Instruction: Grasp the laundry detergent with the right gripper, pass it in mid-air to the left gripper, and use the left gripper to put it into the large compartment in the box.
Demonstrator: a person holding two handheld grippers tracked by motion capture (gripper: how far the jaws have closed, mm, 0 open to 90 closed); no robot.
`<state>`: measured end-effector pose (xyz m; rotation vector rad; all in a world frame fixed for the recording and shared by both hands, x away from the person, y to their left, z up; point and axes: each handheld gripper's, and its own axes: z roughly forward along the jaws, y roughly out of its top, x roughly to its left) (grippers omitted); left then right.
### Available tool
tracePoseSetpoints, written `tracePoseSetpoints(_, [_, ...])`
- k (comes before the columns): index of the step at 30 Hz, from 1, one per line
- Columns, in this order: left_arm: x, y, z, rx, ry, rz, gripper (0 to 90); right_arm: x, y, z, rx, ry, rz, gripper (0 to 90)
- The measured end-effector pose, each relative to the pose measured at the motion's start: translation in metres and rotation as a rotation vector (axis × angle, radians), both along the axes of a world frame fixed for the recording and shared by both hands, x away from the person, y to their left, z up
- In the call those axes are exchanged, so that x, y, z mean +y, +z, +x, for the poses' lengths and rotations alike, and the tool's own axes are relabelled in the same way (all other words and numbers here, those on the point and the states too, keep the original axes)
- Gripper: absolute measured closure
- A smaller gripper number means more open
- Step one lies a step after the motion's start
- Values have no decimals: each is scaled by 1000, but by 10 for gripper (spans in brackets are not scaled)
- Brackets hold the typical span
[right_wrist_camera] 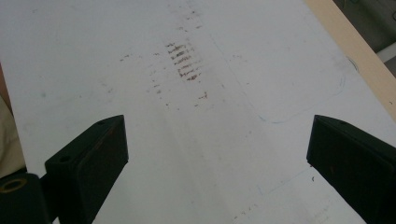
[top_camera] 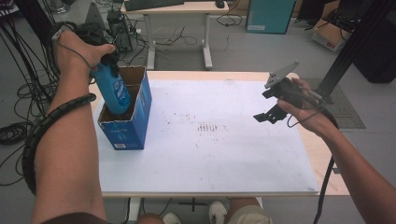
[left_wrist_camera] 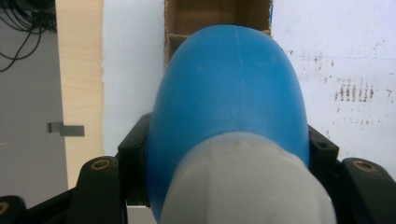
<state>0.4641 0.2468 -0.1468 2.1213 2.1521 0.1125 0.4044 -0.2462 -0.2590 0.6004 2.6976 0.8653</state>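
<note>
The high view looks down from above the person at the whole white table (top_camera: 210, 154). Each gripper view sits very close. All three share the brown marks (top_camera: 208, 127) near the middle.

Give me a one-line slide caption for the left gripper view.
Left gripper clamps a blue bottle near its white cap, above an open cardboard box.
</note>
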Motion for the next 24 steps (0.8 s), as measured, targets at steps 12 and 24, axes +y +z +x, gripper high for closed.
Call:
tracePoseSetpoints(12, [-7, -32, 0, -6, -4, 6, 373, 0, -3, 1, 5, 3, -13, 52])
tracePoseSetpoints(24, [-12, -68, 0, -9, -18, 15, 372, -2, -8, 1, 11, -8, -9, 52])
